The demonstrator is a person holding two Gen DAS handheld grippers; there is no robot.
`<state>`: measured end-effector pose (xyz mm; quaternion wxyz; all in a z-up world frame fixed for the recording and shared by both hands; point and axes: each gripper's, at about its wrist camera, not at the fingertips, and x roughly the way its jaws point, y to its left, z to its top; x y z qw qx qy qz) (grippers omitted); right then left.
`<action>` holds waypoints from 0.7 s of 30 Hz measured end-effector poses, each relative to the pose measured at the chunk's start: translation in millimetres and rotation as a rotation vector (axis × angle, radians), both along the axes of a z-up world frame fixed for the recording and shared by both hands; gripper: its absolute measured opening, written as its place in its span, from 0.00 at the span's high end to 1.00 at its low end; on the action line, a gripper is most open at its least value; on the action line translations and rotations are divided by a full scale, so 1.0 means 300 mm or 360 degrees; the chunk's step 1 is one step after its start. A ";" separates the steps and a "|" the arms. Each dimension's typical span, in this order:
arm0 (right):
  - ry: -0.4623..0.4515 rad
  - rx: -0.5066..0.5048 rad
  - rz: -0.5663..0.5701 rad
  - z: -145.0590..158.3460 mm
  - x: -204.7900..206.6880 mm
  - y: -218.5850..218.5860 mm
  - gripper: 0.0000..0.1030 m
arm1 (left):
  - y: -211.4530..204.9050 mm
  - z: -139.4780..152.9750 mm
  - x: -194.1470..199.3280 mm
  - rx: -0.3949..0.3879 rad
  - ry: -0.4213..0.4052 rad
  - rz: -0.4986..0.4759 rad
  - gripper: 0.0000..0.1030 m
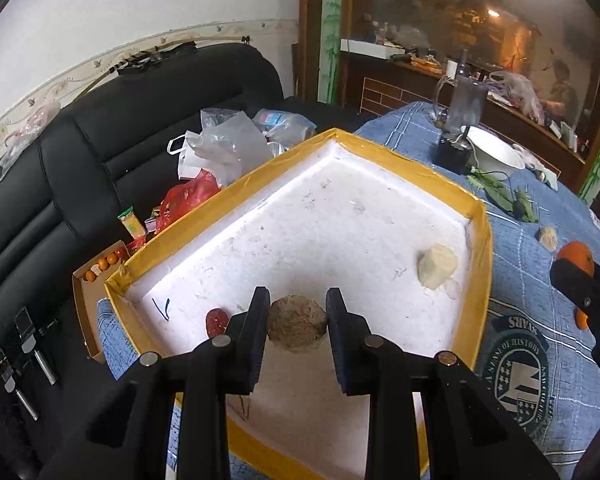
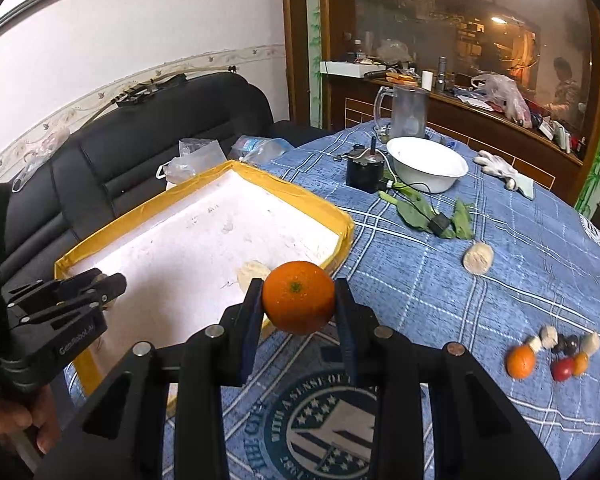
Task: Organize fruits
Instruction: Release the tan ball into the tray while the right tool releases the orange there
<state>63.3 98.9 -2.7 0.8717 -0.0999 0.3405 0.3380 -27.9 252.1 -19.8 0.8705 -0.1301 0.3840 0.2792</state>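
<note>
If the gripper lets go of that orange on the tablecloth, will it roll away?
Probably a little. The orange looks round, with no flat side showing, so it may roll. The tablecloth looks soft and woven, which would likely slow it. The right gripper holds it at its widest part; the peel looks firm and dimpled, so it probably won't slip or squash easily.

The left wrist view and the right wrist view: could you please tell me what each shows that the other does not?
Only the left: a brownish ball between the left fingers, and a red fruit in the tray.

Only the right: a cluster of small fruits on the cloth.

Both: the tray, bowl, and the orange in the right gripper.
</note>
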 end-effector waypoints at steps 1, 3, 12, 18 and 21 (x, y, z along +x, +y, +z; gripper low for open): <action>0.0003 -0.0001 0.0003 -0.004 0.012 0.011 0.65 | 0.005 -0.001 0.002 0.0002 0.0003 0.0006 0.73; 0.0005 0.0002 0.0013 -0.010 0.041 0.036 0.65 | 0.017 -0.002 0.011 0.0000 0.0005 0.0019 0.73; 0.0091 -0.0014 0.0066 -0.086 0.166 0.183 0.65 | 0.076 -0.009 0.073 0.0023 0.0024 0.0087 0.73; 0.0146 -0.0043 0.0038 -0.141 0.246 0.231 0.64 | 0.112 -0.027 0.092 0.0025 0.0051 0.0119 0.73; 0.0173 -0.0047 0.0032 -0.163 0.271 0.243 0.64 | 0.125 -0.037 0.101 0.0024 0.0066 0.0132 0.73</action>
